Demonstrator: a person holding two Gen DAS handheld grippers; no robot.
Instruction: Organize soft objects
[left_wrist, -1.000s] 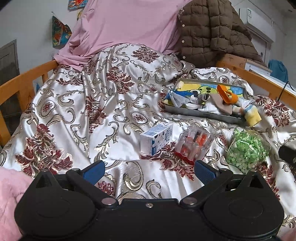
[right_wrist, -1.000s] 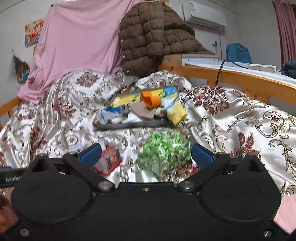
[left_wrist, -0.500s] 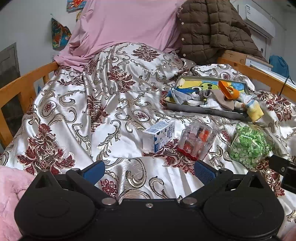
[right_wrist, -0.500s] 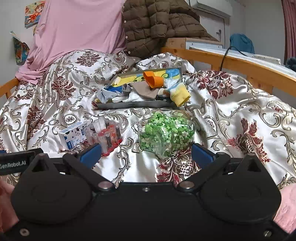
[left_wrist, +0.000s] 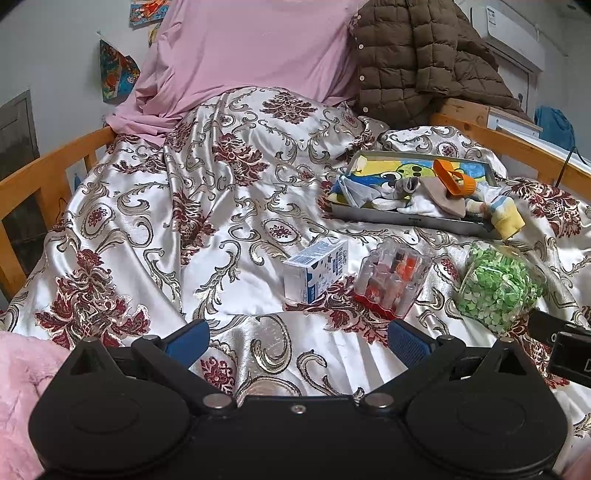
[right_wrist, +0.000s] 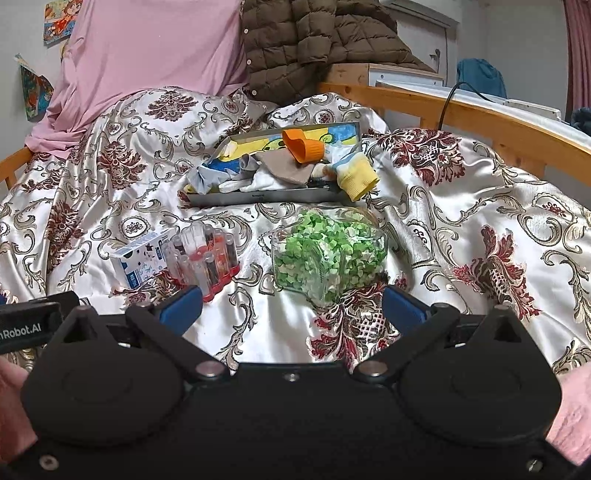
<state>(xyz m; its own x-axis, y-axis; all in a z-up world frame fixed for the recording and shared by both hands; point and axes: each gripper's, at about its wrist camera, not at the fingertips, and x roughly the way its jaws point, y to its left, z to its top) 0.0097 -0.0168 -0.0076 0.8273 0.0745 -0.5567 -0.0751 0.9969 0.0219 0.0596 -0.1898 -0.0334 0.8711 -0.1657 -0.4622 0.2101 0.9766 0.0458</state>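
Satin bedspread (right_wrist: 480, 206), sock tray (right_wrist: 266, 195) beyond right claw (right_wrist: 291, 308)

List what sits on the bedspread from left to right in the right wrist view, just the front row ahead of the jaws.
Small blue-and-white carton → clear case of little bottles on a red base → clear container of green bits.

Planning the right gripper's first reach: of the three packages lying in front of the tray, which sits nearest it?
The clear bag of green pieces, lying just ahead of the open right gripper. The clear bottle pack and milk carton lie further left.
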